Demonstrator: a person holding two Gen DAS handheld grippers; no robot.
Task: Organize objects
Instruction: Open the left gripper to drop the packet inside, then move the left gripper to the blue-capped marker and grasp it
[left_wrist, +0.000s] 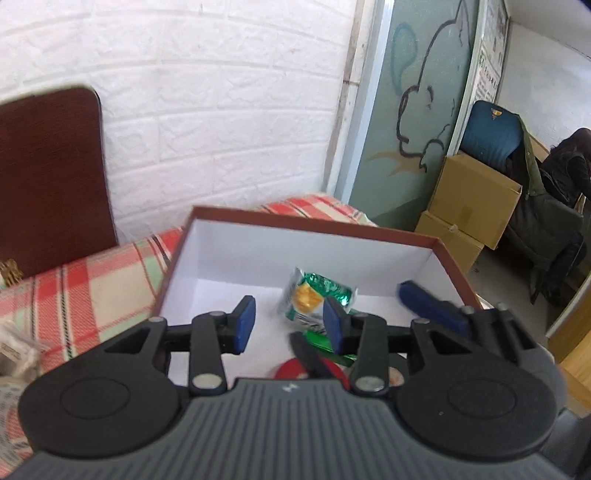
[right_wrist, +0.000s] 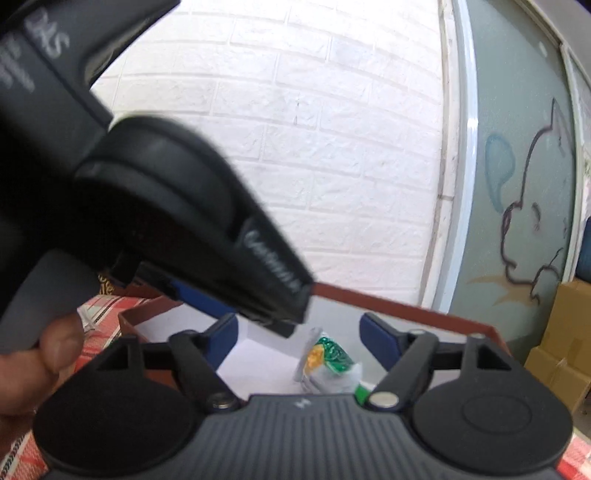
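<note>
The tabletop (left_wrist: 92, 273), under a red, cream and green checked cloth, carries an open box (left_wrist: 314, 221) with a brown rim and white inside, and that box is where the tidying is collecting. Both tools hover over it. The left gripper (left_wrist: 291, 317) hangs above the box's near half with its blue pads spread apart and nothing between them. The right gripper (right_wrist: 299, 336) is likewise released and empty; in the left wrist view its blue fingers reach in from the right, over the box's near right part.

Inside the box lies a green and white snack packet (left_wrist: 317, 295) with an orange picture on it, resting on the floor toward the far middle. Its long axis seems to run from the near left up to the far right, slightly crumpled, flat side up. Nearer the left wrist camera there is a second green wrapper (left_wrist: 325, 341) and something round and red (left_wrist: 291, 369), both half hidden behind the gripper, so I cannot say what they are.

By my reading the job is partly done: a few things sit in the box, while at the tabletop's left edge some pale wrapped items (left_wrist: 16, 350) lie outside it, likely left to gather.
</note>
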